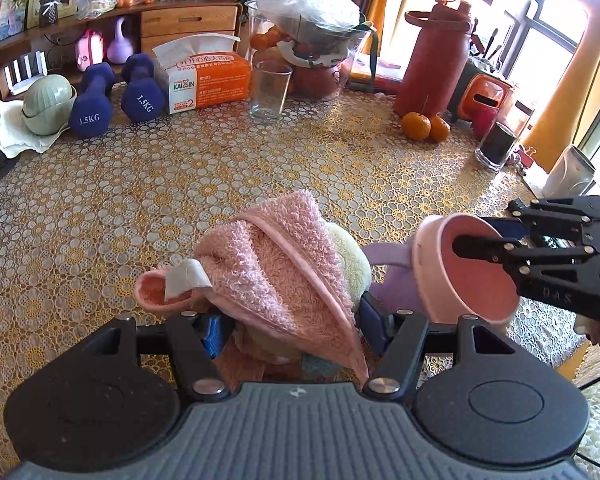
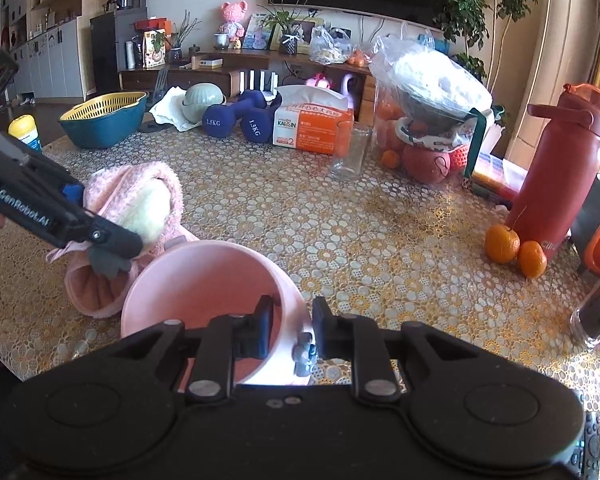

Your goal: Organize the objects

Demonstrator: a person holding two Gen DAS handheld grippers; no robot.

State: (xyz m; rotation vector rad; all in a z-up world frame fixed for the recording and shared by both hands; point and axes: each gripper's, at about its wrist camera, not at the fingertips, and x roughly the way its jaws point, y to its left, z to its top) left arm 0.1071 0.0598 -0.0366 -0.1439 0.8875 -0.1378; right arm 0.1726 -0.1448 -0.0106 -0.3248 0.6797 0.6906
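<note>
Right gripper (image 2: pixel 290 330) was clamped on the pink cup (image 2: pixel 204 300) rim; cup tipped, mouth toward the right camera. Left gripper (image 1: pixel 292 328) grasped the pink towel (image 1: pixel 276 268), bundle running away from its camera.

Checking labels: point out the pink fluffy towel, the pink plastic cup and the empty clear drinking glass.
pink fluffy towel (image 1: pixel 276 264), left wrist view, upper fold.
pink plastic cup (image 2: pixel 204 280), right wrist view, inner wall.
empty clear drinking glass (image 1: pixel 269 90), left wrist view, side wall.

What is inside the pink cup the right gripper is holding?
Nothing visible: the pink cup, tilted on its side, shows a bare pink interior. The right gripper pinches its rim, one finger inside, hiding a small patch of wall. The pink towel lies outside it.
</note>
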